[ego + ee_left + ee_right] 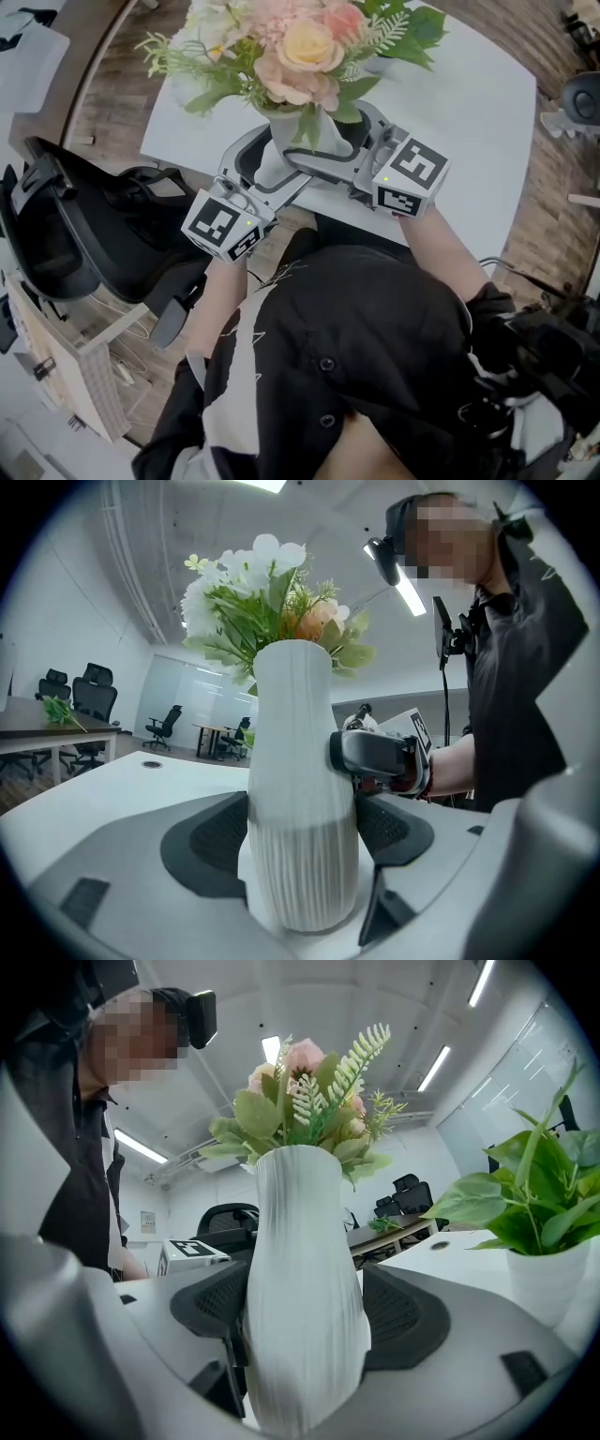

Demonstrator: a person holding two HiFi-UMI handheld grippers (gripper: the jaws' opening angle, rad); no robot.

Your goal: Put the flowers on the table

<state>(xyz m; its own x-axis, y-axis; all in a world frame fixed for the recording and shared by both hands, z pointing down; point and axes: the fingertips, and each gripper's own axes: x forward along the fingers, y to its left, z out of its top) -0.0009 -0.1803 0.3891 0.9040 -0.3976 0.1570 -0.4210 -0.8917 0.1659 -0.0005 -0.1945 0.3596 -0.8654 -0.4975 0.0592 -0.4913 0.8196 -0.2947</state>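
Two grippers, left [302, 841] and right [305, 1321], both squeeze the white ribbed vase [291, 714] of pink flowers [302, 49]. It's at the white table's [469, 141] near edge.

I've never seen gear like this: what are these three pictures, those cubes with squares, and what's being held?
No robot: a person holds a gripper, a two-jawed hand tool, in each hand; the marked cubes belong to them. One picture comes from a camera on the person's head, looking down. The other two come from cameras riding on the left gripper and the right gripper. Both have their jaws closed on one white vase of flowers at the edge of a white table. A potted plant stands there too.
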